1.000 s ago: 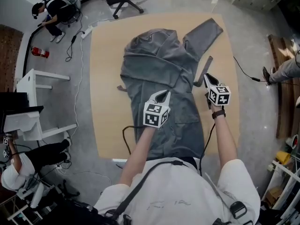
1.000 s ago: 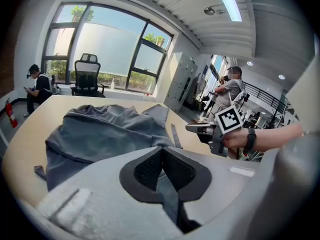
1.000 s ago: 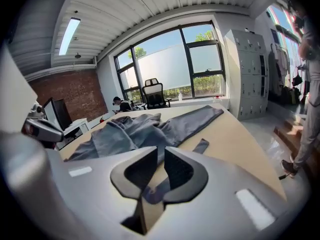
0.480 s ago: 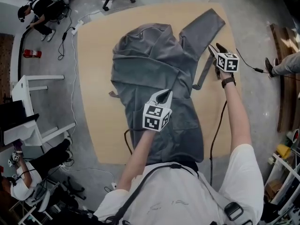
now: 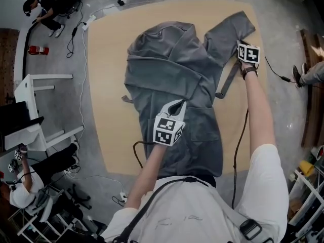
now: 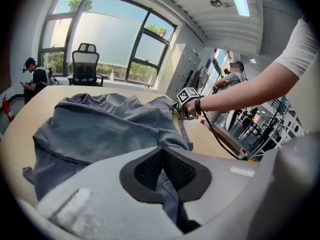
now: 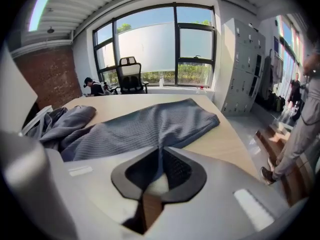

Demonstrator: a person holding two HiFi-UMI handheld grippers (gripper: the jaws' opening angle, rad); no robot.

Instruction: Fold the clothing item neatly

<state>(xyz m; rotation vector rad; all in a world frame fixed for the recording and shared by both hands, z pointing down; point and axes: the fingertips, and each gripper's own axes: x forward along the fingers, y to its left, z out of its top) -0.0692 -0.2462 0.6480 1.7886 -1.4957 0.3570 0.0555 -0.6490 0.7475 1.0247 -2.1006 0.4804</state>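
Grey rumpled garment (image 5: 172,80), sleeve (image 5: 228,32) outspread

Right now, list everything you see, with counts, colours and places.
garment: one, grey, spread on the table
table: one, light wood, centre
office chair: one, black, beyond the table
stand: one, white, left of the table
fire extinguisher: one, red, floor at left
bystanders: two, on the floor at left
left gripper: shut on the garment's middle
right gripper: jaws just closed on the garment's sleeve edge

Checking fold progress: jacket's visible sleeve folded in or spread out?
Spread: sleeve lies flat, extended away from the jacket body toward the table corner.
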